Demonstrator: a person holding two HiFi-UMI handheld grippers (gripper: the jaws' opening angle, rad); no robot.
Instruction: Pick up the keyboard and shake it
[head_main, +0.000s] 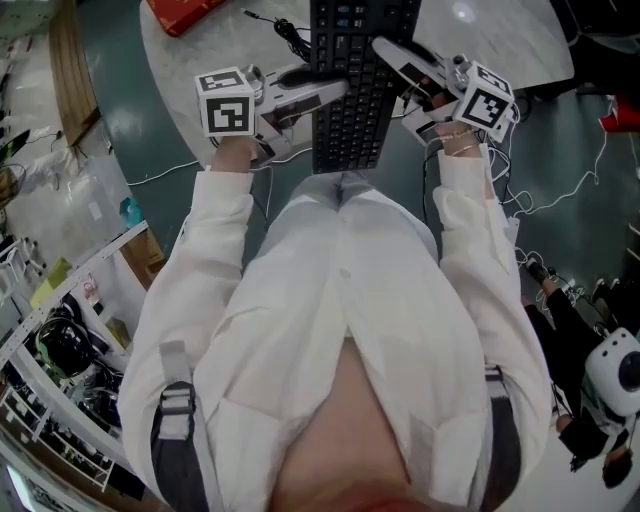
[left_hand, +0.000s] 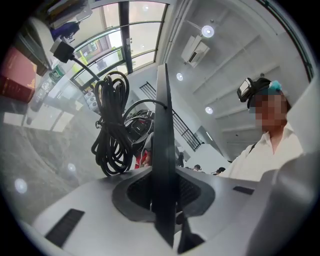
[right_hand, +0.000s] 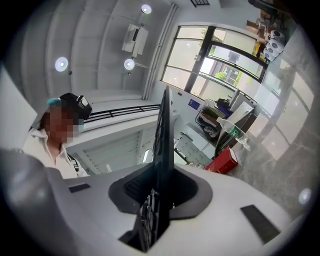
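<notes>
Black keyboard (head_main: 352, 90), slim and flat with its keys facing up, overhangs the near edge of the pale marbled bench (head_main: 500, 40). The left gripper (head_main: 335, 92) jaws pinch its left long edge. The right gripper (head_main: 388, 52) jaws pinch its right long edge.

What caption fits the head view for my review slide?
Left claw and right claw clamp a black keyboard by its long edges, near a pale table.

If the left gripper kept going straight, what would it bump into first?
The keyboard: its edge is already clamped in the left gripper. Past it, probably the right gripper.
</notes>
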